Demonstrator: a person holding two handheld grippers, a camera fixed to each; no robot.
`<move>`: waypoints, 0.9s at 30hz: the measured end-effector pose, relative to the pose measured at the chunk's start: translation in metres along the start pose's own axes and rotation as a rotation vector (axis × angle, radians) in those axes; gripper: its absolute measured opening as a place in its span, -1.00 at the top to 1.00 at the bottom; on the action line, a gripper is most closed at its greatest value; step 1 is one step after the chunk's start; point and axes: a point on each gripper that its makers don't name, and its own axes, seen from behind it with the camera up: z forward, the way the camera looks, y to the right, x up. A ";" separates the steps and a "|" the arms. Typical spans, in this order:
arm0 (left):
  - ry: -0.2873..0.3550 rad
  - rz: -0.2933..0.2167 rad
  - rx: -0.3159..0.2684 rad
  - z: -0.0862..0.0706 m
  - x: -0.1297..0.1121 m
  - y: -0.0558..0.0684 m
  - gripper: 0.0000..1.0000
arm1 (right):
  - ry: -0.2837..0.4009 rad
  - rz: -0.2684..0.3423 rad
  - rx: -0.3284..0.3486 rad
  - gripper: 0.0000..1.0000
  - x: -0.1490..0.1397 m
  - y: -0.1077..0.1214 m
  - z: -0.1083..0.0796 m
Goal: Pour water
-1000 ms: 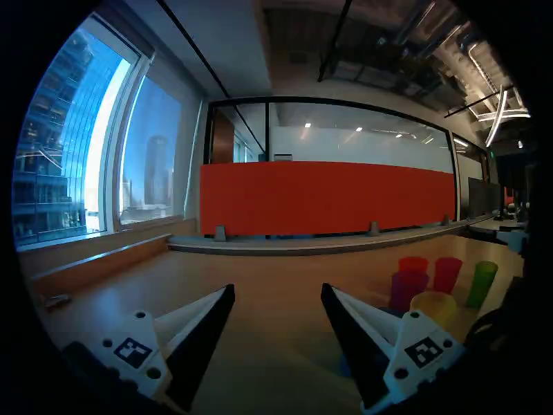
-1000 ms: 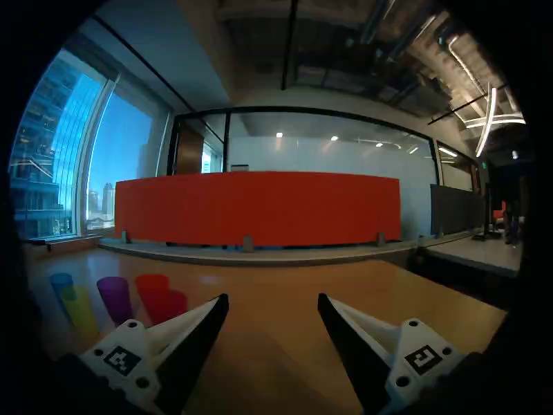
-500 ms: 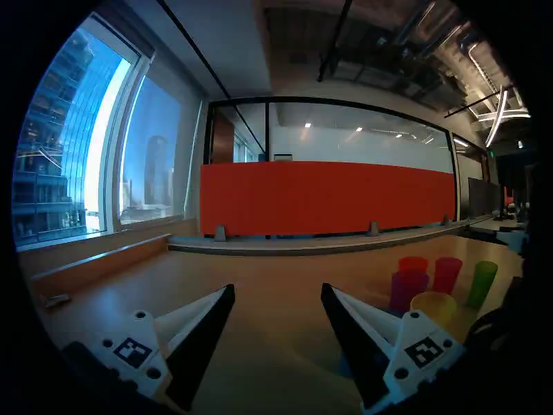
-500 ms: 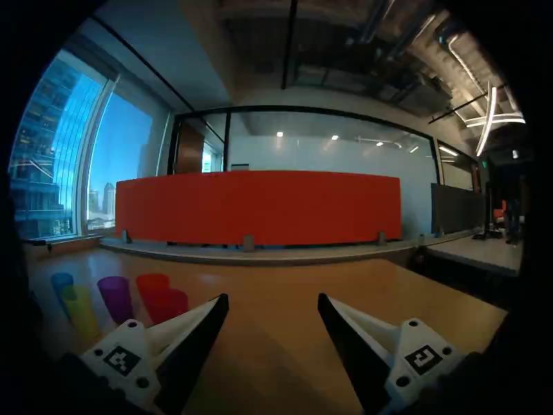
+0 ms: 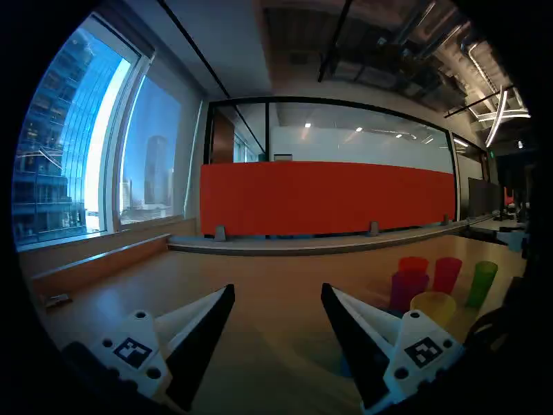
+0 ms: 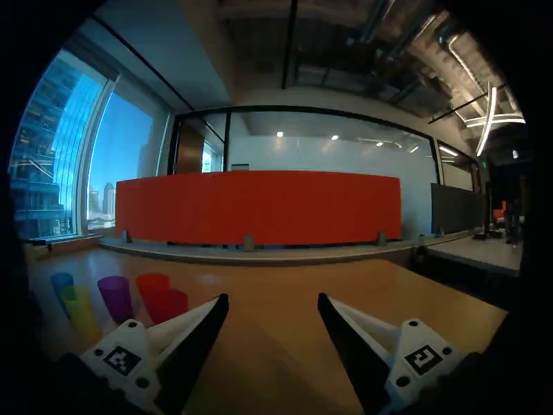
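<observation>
Several coloured plastic cups stand on a wooden table [image 5: 276,290]. In the left gripper view they are at the right: a yellow cup [image 5: 434,304] nearest, a purple cup [image 5: 406,287], a red cup [image 5: 413,264], a pink cup [image 5: 447,272] and a green cup [image 5: 482,282]. My left gripper [image 5: 278,294] stands open and holds nothing, left of the cups. In the right gripper view the cups are at the left: a blue cup [image 6: 61,282], a yellow-green cup [image 6: 80,310], a purple cup [image 6: 115,297] and red cups [image 6: 157,294]. My right gripper [image 6: 272,301] stands open with nothing in it, right of them.
An orange divider panel [image 5: 325,197] runs along the table's far edge. Tall windows [image 5: 69,166] fill the left wall. Another desk [image 6: 477,252] lies off to the right. Bare wood stretches ahead of both grippers.
</observation>
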 end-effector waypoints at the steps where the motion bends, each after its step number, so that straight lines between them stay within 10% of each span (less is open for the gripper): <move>1: 0.000 0.000 0.000 0.000 0.000 0.000 -0.85 | 0.000 0.000 0.000 -1.00 0.000 0.000 0.000; 27: 0.000 0.000 0.000 0.001 0.000 -0.001 -0.85 | -0.001 0.000 0.000 -1.00 0.000 0.001 -0.001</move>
